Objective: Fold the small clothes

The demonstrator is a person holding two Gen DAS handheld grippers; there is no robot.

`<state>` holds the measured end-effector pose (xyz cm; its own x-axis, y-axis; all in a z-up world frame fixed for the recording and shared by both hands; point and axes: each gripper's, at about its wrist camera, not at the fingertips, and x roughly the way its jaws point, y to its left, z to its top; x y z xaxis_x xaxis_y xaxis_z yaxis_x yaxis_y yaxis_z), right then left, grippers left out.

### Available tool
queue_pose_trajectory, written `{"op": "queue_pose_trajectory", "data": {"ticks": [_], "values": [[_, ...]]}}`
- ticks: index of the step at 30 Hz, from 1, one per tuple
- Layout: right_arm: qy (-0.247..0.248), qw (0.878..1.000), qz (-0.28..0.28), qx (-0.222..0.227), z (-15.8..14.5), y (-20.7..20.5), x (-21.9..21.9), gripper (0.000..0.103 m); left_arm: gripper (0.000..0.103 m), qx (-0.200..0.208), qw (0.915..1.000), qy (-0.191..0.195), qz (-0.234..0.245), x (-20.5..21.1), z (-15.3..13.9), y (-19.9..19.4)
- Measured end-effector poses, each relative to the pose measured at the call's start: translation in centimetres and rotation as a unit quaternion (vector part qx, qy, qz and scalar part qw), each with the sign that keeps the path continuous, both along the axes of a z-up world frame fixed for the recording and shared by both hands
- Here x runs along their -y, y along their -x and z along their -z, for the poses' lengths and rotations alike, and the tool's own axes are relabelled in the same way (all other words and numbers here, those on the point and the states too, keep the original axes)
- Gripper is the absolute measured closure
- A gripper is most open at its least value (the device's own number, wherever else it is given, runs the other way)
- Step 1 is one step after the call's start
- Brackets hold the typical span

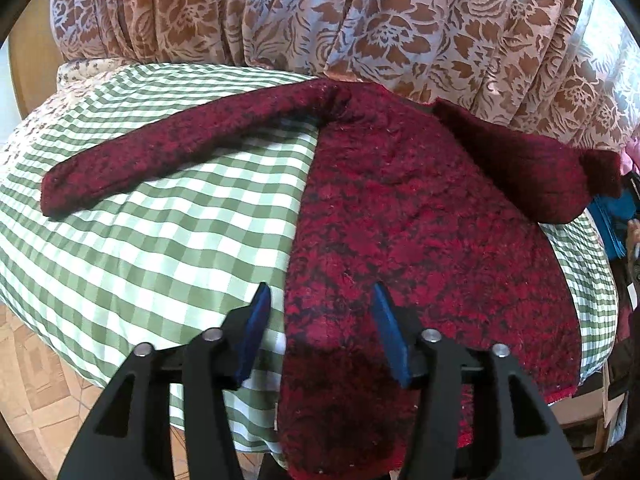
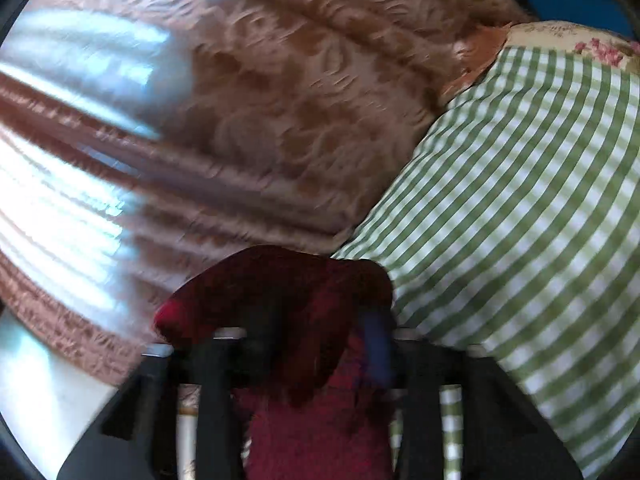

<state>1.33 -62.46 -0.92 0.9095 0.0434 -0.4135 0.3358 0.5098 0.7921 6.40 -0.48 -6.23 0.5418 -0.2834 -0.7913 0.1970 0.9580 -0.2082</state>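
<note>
A dark red fuzzy sweater (image 1: 400, 220) lies spread on a green-and-white checked cloth (image 1: 160, 220), one sleeve (image 1: 160, 160) stretched out to the left, the other sleeve (image 1: 540, 168) at the right. My left gripper (image 1: 320, 304) is open just above the sweater's left lower edge, blue pads apart, holding nothing. In the blurred right wrist view my right gripper (image 2: 320, 344) is closed on a bunch of the red sweater (image 2: 288, 292), lifted off the checked cloth (image 2: 520, 220).
A brown floral curtain (image 1: 360, 20) hangs right behind the surface, also seen in the right wrist view (image 2: 260, 100). Blue fabric (image 1: 612, 216) and other items sit at the far right. Parquet floor (image 1: 40, 380) shows at lower left.
</note>
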Motion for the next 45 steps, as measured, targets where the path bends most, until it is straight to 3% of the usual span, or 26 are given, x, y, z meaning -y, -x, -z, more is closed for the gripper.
{"op": "queue_pose_trajectory", "data": {"ticks": [1, 3, 5, 8, 10, 12, 14, 15, 16, 17, 18, 19, 21, 24, 25, 27, 29, 31, 33, 36, 37, 39, 42, 45], "values": [[0.015, 0.999, 0.031, -0.015, 0.1, 0.7, 0.4, 0.003, 0.043, 0.001, 1.0000, 0.000, -0.002, -0.3, 0.0, 0.0], [0.029, 0.998, 0.054, -0.017, 0.3, 1.7, 0.9, 0.003, 0.042, -0.003, 1.0000, 0.001, -0.004, -0.7, 0.4, 0.0], [0.042, 0.998, 0.036, -0.038, 0.7, 2.6, 0.0, 0.003, 0.042, -0.010, 0.9999, 0.004, -0.002, -1.0, 0.9, -0.1], [0.062, 0.994, -0.043, -0.083, 2.4, 3.8, -4.2, 0.003, 0.044, -0.021, 0.9997, 0.012, 0.007, -1.2, 1.7, -0.1], [0.063, 0.984, -0.115, -0.122, 4.7, 4.6, -8.2, 0.007, 0.044, -0.028, 0.9993, 0.018, 0.017, -1.1, 2.2, 0.0], [0.054, 0.970, -0.176, -0.156, 7.1, 5.4, -12.2, 0.017, 0.052, -0.033, 0.9988, 0.024, 0.026, -0.9, 2.7, 0.1], [0.049, 0.951, -0.232, -0.201, 9.7, 6.2, -16.6, 0.029, 0.069, -0.040, 0.9980, 0.033, 0.036, -0.6, 3.2, 0.0], [0.051, 0.943, -0.248, -0.216, 10.5, 6.6, -18.0, 0.043, 0.072, -0.040, 0.9979, 0.032, 0.040, -0.4, 3.4, -0.1], [0.057, 0.931, -0.268, -0.241, 11.7, 6.7, -20.0, 0.051, 0.083, -0.038, 0.9978, 0.031, 0.045, -0.2, 3.5, -0.1], [0.075, 0.924, -0.273, -0.256, 12.1, 6.7, -21.1, 0.069, 0.087, -0.038, 0.9976, 0.031, 0.049, -0.2, 3.5, -0.1], [0.109, 0.920, -0.270, -0.264, 11.7, 6.9, -22.1, 0.080, 0.089, -0.033, 0.9977, 0.031, 0.051, -0.2, 3.2, 0.0], [0.108, 0.920, -0.272, -0.262, 11.4, 6.8, -22.2, 0.085, 0.090, -0.029, 0.9976, 0.034, 0.053, -0.4, 2.8, 0.0], [0.117, 0.925, -0.268, -0.242, 9.4, 7.2, -22.3, 0.087, 0.090, -0.015, 0.9975, 0.034, 0.061, -0.9, 1.9, 0.3], [0.155, 0.913, -0.296, -0.234, 7.3, 7.9, -23.7, 0.087, 0.090, -0.029, 0.9975, 0.012, 0.063, -1.3, 2.8, 0.8], [0.168, 0.902, -0.308, -0.252, 7.8, 8.0, -24.3, 0.087, 0.089, -0.035, 0.9974, 0.009, 0.062, -1.4, 3.3, 0.8], [0.181, 0.886, -0.316, -0.288, 9.0, 7.8, -24.7, 0.087, 0.078, -0.046, 0.9973, 0.016, 0.055, -1.9, 3.9, 1.0], [0.173, 0.878, -0.326, -0.303, 9.9, 7.8, -24.9, 0.084, 0.048, -0.041, 0.9979, 0.049, 0.013, -3.7, 3.3, 0.8], [0.183, 0.877, -0.326, -0.303, 9.0, 7.8, -25.0, 0.071, 0.043, -0.021, 0.9965, 0.073, -0.033, -6.5, 2.1, 0.4], [0.195, 0.879, -0.312, -0.302, 7.7, 6.9, -24.6, 0.035, 0.043, -0.011, 0.9934, 0.087, -0.074, -9.2, 1.3, -0.2], [0.261, 0.885, -0.273, -0.274, 4.6, 5.5, -24.3, 0.028, 0.032, -0.003, 0.9770, 0.117, -0.178, -15.6, 0.8, -1.6], [0.269, 0.889, -0.266, -0.259, 3.8, 4.9, -24.3, 0.025, 0.031, -0.003, 0.9655, 0.129, -0.226, -18.5, 0.9, -2.1], [0.268, 0.897, -0.267, -0.229, 3.0, 3.6, -25.2, 0.023, 0.031, 0.001, 0.9519, 0.130, -0.278, -21.9, 1.2, -3.2], [0.266, 0.897, -0.294, -0.197, 3.3, 1.2, -28.2, 0.023, 0.032, -0.018, 0.9398, 0.116, -0.321, -25.5, 2.6, -5.8], [0.279, 0.882, -0.331, -0.187, 4.4, -1.5, -32.1, 0.023, 0.034, -0.031, 0.9358, 0.115, -0.332, -27.2, 3.8, -7.8]]}}
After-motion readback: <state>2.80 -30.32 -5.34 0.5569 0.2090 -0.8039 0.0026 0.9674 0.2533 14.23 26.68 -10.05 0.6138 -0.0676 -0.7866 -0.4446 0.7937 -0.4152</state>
